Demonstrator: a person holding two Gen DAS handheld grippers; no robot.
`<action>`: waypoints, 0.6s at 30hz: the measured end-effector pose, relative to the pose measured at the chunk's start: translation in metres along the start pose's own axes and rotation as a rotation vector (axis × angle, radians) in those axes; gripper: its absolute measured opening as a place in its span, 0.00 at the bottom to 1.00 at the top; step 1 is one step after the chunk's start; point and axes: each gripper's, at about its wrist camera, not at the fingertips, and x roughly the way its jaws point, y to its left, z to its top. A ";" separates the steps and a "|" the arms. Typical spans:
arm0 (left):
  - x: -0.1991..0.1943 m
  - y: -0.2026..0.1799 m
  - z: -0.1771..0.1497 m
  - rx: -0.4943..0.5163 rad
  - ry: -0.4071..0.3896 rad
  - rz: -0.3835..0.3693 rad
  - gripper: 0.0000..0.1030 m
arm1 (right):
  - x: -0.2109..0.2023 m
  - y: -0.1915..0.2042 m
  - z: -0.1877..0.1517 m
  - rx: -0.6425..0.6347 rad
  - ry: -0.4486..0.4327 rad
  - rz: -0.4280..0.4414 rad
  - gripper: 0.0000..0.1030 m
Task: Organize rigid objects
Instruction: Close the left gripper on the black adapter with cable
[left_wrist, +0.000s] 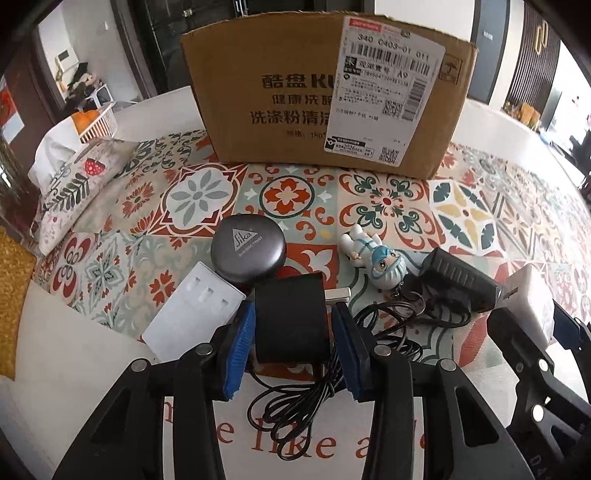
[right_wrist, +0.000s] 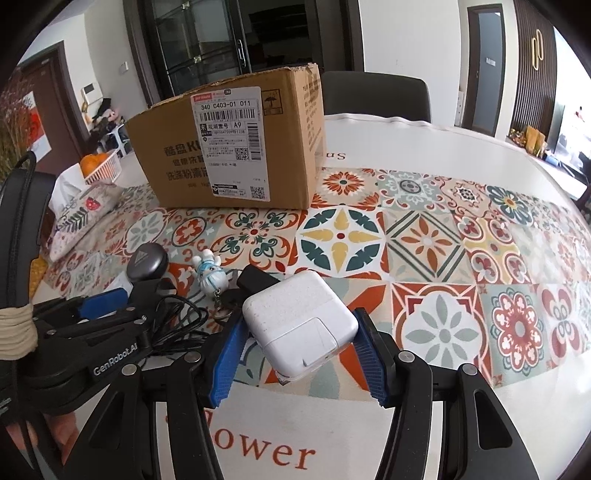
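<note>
My left gripper (left_wrist: 293, 328) straddles a black power adapter (left_wrist: 291, 317) with a tangled black cable (left_wrist: 314, 376); the blue pads (left_wrist: 238, 343) sit just beside its sides, so the grip is unclear. My right gripper (right_wrist: 299, 350) is shut on a white charger block (right_wrist: 299, 321), which also shows in the left wrist view (left_wrist: 528, 299). On the patterned tablecloth lie a grey round Sika case (left_wrist: 248, 253), a white flat card (left_wrist: 194, 314), a small doll keychain (left_wrist: 373, 260) and another black adapter (left_wrist: 461, 282). A cardboard box (left_wrist: 325, 96) stands behind.
A patterned tissue pouch (left_wrist: 70, 188) and a white basket of oranges (left_wrist: 94, 123) sit at the far left. A dark chair (right_wrist: 375, 96) stands behind the table. The patterned tablecloth (right_wrist: 461, 258) stretches to the right.
</note>
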 end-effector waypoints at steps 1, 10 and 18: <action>0.000 -0.001 0.001 0.005 0.009 0.005 0.41 | 0.001 0.001 0.000 0.002 0.004 0.006 0.56; -0.003 0.012 0.006 -0.016 0.118 -0.086 0.39 | 0.000 0.002 0.003 0.030 0.008 0.028 0.56; 0.019 0.017 0.008 -0.064 0.224 -0.138 0.41 | 0.011 0.008 -0.001 0.061 0.050 0.053 0.56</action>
